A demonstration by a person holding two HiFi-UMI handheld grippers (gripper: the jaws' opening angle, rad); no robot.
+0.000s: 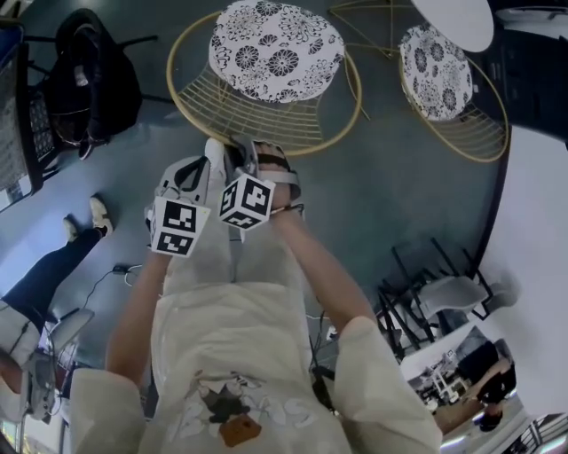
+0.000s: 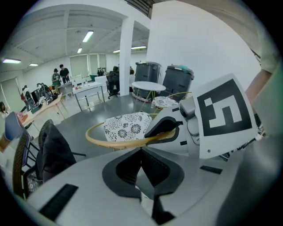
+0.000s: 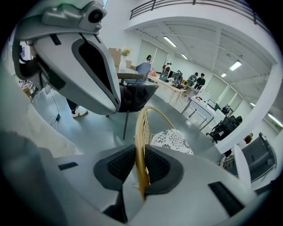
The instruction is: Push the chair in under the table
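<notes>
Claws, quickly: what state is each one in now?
Left claw: closed, empty.
Right claw: closed on chair rim.

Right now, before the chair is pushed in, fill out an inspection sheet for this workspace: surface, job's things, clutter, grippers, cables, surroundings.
Surface: smooth grey floor.
Job's things: gold wire chair with a floral cushion, standing out from the white round table.
Clutter: nothing seen.
Grippers: right gripper shut on the chair's back rim; left gripper shut and empty, with the rim just beyond its tips. Contact cannot be told.
Cables: one cable on the floor at the left.
Surroundings: a second chair by the table, an office chair draped in dark cloth, a person's leg, black-framed chairs at the right, office desks beyond.
</notes>
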